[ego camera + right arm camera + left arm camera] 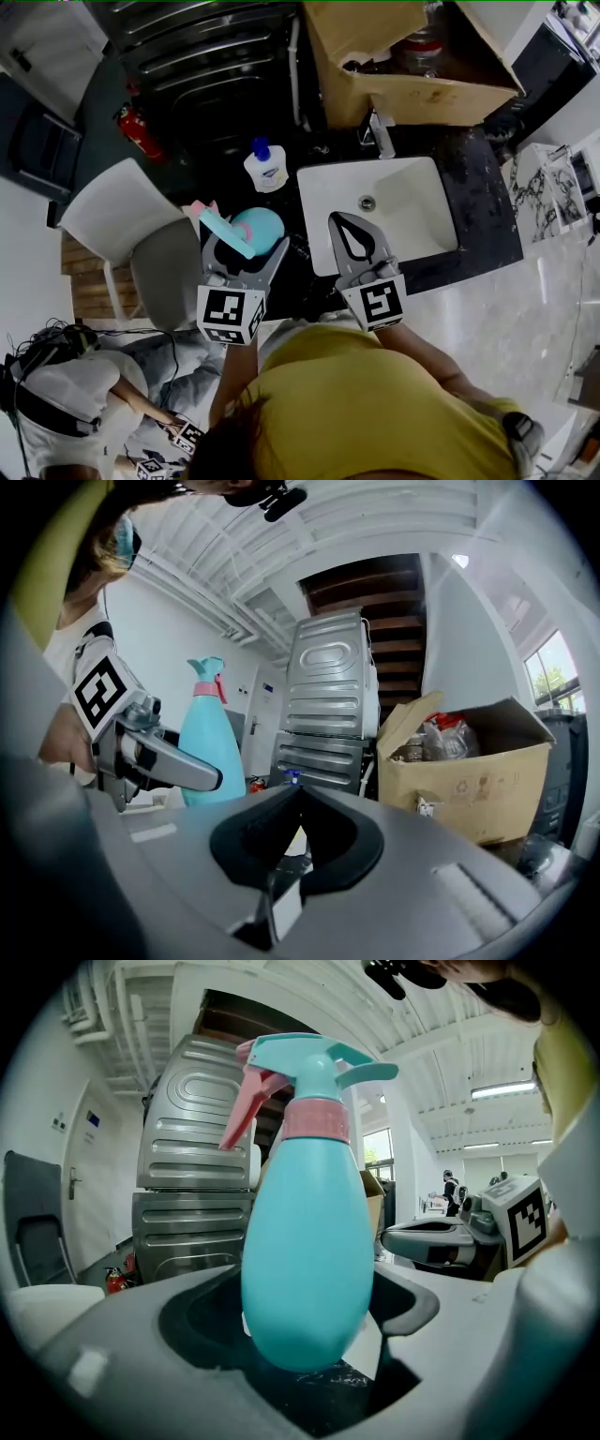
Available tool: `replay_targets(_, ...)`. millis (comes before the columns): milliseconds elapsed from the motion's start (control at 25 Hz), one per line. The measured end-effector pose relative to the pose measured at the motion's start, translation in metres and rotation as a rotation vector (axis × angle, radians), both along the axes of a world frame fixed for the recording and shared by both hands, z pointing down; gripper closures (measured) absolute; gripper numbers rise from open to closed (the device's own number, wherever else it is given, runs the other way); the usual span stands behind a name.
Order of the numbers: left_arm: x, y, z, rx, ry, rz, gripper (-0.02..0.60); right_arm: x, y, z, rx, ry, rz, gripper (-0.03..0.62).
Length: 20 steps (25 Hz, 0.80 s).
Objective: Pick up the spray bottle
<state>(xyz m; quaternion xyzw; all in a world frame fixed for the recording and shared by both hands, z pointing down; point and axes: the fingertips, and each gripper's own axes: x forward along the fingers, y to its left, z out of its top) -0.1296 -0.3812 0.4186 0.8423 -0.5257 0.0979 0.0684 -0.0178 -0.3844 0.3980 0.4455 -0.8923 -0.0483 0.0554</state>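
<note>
The spray bottle (307, 1241) has a teal egg-shaped body, a pink collar and a pink trigger. It stands upright between the jaws of my left gripper (306, 1305), which is shut on its lower body. In the head view the bottle (255, 228) and left gripper (247, 244) are over the dark counter, left of the sink. My right gripper (339, 221) hovers over the sink's front left corner, shut, with nothing in it; its jaw tips meet (298, 795). From the right gripper view the bottle (208, 733) shows behind the left gripper (159, 757).
A white sink (412, 202) is set in the dark counter (483, 187). A white soap bottle with a blue cap (265, 167) stands behind the spray bottle. An open cardboard box (412, 89) sits at the back. A grey chair (131, 234) and a red fire extinguisher (139, 131) are at the left.
</note>
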Motion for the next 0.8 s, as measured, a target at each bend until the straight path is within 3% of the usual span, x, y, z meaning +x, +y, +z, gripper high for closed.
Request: replay_targets(800, -0.003, -0.009, 0.008, -0.016, 0.005, 0.002, 0.176, -0.002, -0.011, 0.011, -0.013, 0.014, -0.009, 0.594)
